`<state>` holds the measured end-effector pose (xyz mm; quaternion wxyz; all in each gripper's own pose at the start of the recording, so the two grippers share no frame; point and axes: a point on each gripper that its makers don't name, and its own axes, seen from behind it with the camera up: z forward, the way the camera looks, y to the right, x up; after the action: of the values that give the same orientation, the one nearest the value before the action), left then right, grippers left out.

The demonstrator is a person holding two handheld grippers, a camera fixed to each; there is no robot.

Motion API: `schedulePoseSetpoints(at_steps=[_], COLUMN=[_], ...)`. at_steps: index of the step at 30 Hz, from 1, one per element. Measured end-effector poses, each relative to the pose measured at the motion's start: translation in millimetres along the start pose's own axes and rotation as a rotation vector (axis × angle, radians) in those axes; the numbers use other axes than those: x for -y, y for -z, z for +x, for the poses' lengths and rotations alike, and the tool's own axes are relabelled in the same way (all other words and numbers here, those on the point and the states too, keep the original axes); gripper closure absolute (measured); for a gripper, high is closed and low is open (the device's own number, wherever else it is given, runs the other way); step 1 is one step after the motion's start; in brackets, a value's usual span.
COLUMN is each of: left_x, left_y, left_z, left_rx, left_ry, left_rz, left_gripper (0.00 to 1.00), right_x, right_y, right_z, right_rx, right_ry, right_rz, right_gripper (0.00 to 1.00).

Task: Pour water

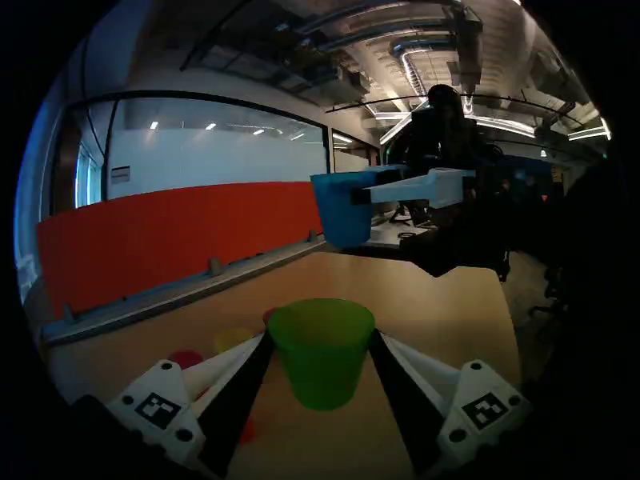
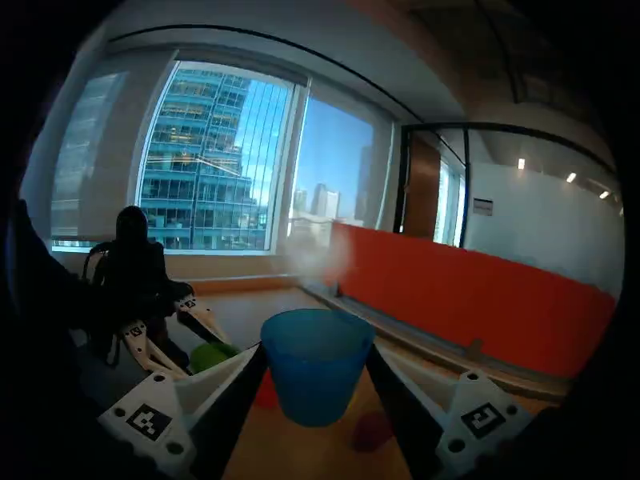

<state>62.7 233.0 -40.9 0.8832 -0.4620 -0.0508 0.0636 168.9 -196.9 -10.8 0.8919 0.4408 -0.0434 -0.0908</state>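
The left tool (image 1: 322,340) is clenched on a green translucent plastic cup (image 1: 322,368). Both fingers press its tapered wall just under the rim, and the cup stands upright between them over the pale wooden bench (image 1: 448,304). The right tool (image 2: 318,352) grasps a blue plastic cup (image 2: 318,372) the same way, also upright.

Seen from the left tool, the blue cup hangs ahead and higher, well apart from the green rim. Seen from the right tool, the green cup sits low and to the left.

Both cups look thin-walled and light. They would likely flex under a hard squeeze, and they seem smooth enough to slide along their taper, so a hold high on the wall suits them. I cannot tell whether either holds water; if one does, its weight would shift on tilting.

Beyond the left tool, a small red disc (image 1: 186,358) and a small yellow disc (image 1: 232,338) lie on the bench before an orange partition (image 1: 176,232).
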Motion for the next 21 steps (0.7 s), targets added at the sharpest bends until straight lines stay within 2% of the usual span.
schedulePoseSetpoints(at_steps=[21], left_x=[-10.2], left_y=[-6.4], left_z=[-35], left_rx=[0.073], left_ry=[0.017], left_rz=[-0.029], left_gripper=[0.14], right_x=[14], right_y=[1.6], right_z=[-59], right_rx=[0.092], right_ry=[-0.036], right_rz=[0.047], right_gripper=[0.10])
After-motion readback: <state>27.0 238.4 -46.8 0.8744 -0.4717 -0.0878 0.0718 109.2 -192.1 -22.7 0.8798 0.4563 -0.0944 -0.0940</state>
